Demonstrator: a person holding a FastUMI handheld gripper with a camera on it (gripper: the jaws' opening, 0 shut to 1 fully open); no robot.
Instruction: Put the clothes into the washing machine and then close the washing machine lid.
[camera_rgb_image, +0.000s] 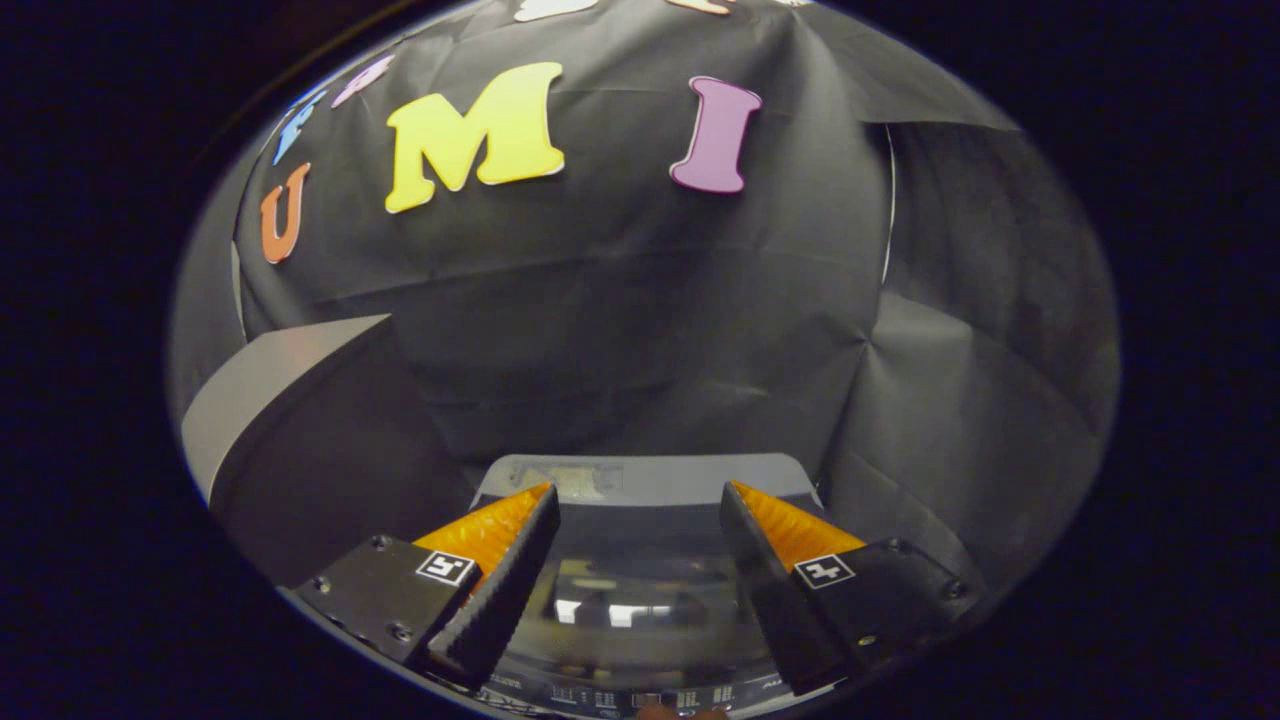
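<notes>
The washing machine (640, 478) stands just below and ahead of my fingers, its grey top reaching back to the black cloth wall. Its lid (640, 600), a dark glossy pane that mirrors the lights, lies flat and shut across the top. My gripper (640, 505) hovers over the lid, open, with nothing between the fingers. A strip of the control panel (640, 695) runs along the near edge under the fingers. No clothes are in sight.
A grey slanted panel (270, 380) rises to the left of the machine. Black cloth wall (650, 330) hangs close behind the machine and wraps round on the right.
</notes>
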